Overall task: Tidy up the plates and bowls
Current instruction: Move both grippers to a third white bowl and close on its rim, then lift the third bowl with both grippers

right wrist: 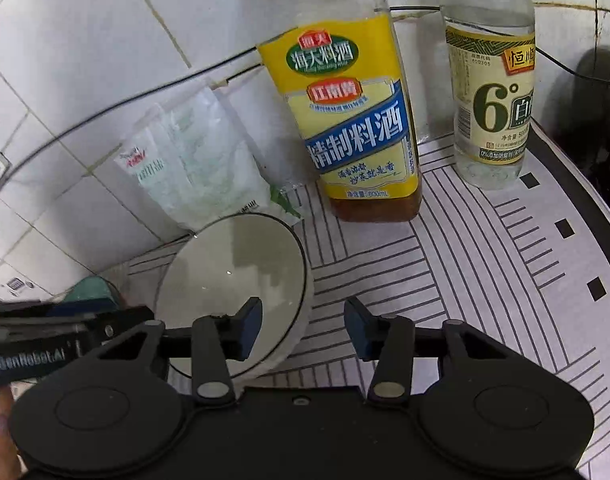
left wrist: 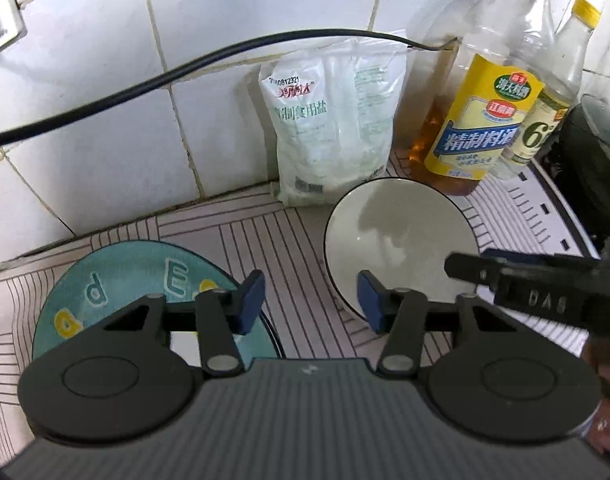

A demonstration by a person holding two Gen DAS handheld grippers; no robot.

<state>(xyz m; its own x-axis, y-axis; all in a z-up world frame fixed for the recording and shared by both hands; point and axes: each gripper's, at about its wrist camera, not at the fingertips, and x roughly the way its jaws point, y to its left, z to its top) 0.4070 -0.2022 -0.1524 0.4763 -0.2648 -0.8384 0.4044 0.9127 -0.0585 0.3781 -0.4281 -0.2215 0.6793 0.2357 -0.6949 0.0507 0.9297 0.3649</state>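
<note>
A white bowl [left wrist: 401, 232] with a thin dark rim stands on the striped counter mat [left wrist: 289, 240]. To its left lies a teal plate [left wrist: 137, 280] printed with letters. My left gripper [left wrist: 311, 300] is open over bare mat between the plate and the bowl, with nothing between its blue pads. My right gripper [left wrist: 465, 270] reaches in from the right over the bowl's near side. In the right wrist view the right gripper [right wrist: 303, 326] is open and straddles the right rim of the bowl [right wrist: 233, 280], one finger over the inside and one outside. The pads do not touch the rim.
Against the tiled wall stand a salt bag [left wrist: 337, 128], a yellow-labelled cooking wine bottle [right wrist: 357, 120] and a clear vinegar bottle [right wrist: 493, 96]. A black cable [left wrist: 145, 80] runs along the wall. A dark pot [left wrist: 597, 168] sits at the far right.
</note>
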